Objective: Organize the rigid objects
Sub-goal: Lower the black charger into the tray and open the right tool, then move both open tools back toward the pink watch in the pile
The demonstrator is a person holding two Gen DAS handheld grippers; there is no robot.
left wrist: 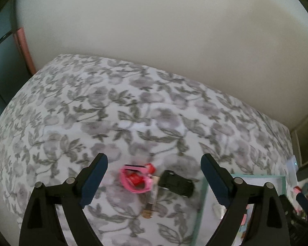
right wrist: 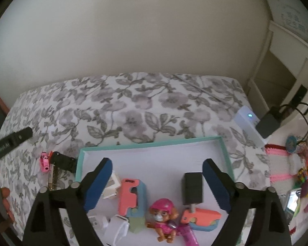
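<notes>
Both grippers hang spread, nothing between their jaws: left gripper (left wrist: 154,176) above the floral bedspread (left wrist: 113,106), right gripper (right wrist: 157,181) above the teal-rimmed tray (right wrist: 149,142). In the tray lie a pink pup figure (right wrist: 164,217), a black block (right wrist: 192,187) and coral-and-blue toys (right wrist: 130,194). Just left of the tray, on the bedspread, lie a pink toy (left wrist: 136,179) and a black toy car (left wrist: 177,183).

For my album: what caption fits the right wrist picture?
Open right gripper above a teal-rimmed tray of toys on a flowered bed.
</notes>
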